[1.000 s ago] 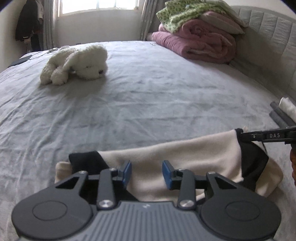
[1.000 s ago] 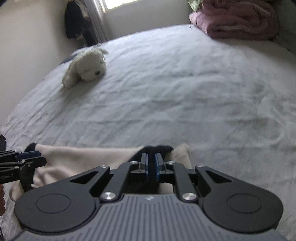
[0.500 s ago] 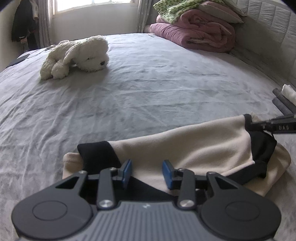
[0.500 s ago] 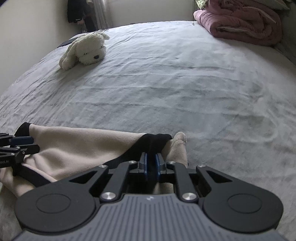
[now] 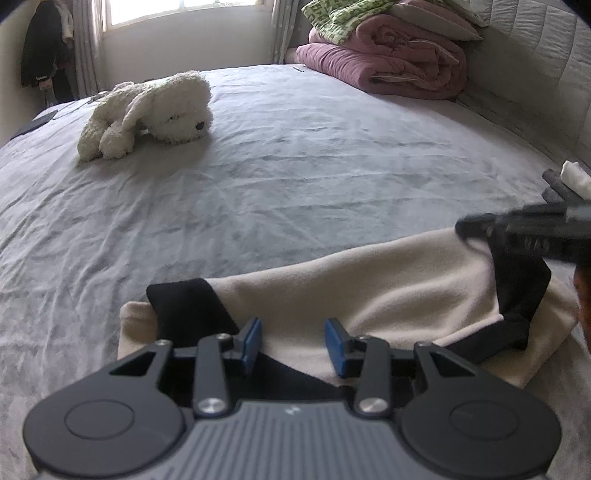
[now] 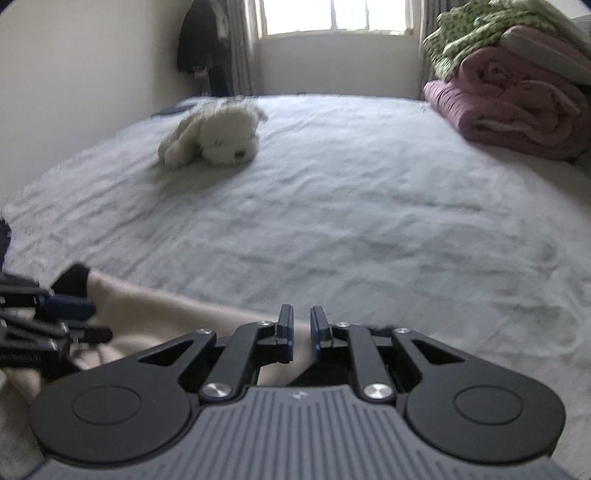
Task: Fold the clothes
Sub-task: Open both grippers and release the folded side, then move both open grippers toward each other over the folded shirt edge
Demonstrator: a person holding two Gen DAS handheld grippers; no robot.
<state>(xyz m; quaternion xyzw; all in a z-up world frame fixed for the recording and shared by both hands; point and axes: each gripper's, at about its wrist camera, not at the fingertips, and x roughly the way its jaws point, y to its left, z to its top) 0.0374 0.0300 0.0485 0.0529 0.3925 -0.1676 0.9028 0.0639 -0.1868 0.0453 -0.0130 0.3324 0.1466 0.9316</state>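
Now | one garment point(image 5: 369, 295) | two hand-held grippers: left point(image 5: 293, 345), right point(image 6: 301, 332) | one plush dog point(image 5: 155, 110)

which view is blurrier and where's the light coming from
Right wrist view is blurrier: the stuffed dog and left gripper smear. Left wrist view is mostly sharp, only the right gripper blurs. Light comes from the window, blown out white; fisheye bends the bed edges.

right hand-held gripper point(image 6: 300, 334): slightly parted | cream garment point(image 6: 155, 317) below | plush dog point(image 6: 218, 138) far
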